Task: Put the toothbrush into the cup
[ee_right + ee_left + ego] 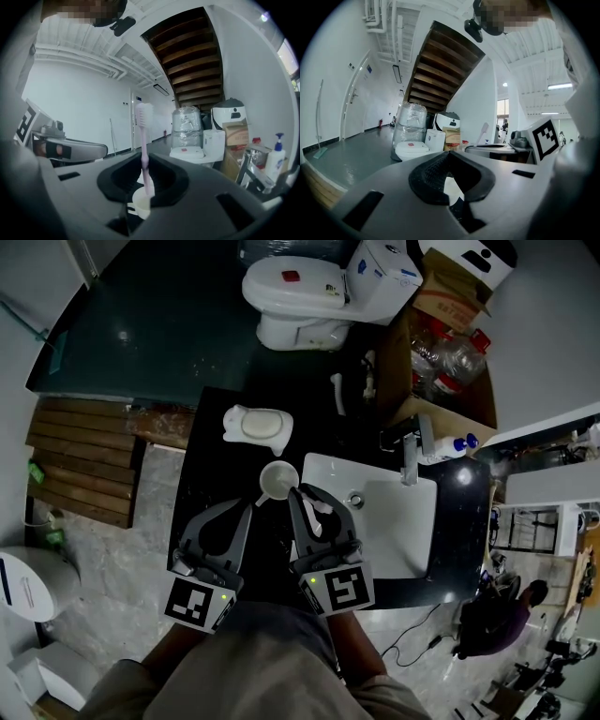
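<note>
White walls [79, 108]; dark glossy floor [159, 324]. Timber decking [84, 465] left. Toilet [300, 296], cardboard box [441, 343] far. Black counter [204, 451] near, white basin [394, 531] inset. Ceiling strip light [560, 86] lit.

The right gripper [143, 161] has its jaws pinched on a pink toothbrush [144, 140], held upright with the bristles on top. Its lower end is at the mouth of a white cup [141, 202] just below the jaws. A white toilet [187, 152] stands far off, with a pump bottle [275, 157] at the right.

cup [278, 481]: white, upright, on counter [211, 486] | toothbrush [143, 154]: pink, upright, seemingly above cup
</note>
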Available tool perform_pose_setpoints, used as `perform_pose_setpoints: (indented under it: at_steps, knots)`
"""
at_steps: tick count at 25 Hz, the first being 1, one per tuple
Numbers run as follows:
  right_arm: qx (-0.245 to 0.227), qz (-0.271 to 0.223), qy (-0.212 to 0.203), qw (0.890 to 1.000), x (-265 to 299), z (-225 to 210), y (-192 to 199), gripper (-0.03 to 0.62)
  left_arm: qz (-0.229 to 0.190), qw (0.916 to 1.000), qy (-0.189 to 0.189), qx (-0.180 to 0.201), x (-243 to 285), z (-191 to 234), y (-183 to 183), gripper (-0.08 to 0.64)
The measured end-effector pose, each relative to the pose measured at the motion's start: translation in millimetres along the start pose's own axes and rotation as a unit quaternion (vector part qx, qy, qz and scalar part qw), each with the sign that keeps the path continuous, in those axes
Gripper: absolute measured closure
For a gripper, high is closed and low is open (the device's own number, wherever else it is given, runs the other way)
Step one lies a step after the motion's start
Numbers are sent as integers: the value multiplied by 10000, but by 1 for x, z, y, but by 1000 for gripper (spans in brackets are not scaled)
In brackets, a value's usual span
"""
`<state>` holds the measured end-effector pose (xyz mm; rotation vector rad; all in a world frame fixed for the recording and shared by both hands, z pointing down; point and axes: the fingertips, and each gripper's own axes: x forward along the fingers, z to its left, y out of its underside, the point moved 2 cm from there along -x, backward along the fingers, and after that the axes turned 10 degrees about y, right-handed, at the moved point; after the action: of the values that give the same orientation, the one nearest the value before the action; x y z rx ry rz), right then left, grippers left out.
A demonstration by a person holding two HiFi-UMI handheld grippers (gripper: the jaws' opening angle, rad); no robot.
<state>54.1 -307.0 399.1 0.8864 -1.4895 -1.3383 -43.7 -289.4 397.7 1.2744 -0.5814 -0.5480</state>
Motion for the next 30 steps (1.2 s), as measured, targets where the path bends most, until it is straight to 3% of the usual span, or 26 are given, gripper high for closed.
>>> perform_pose_setpoints:
  at_steps: [30]
  knots:
    - [159,566,-52,9983,42,2,63,538,97,9999,-72,-70,-5,8,8,551]
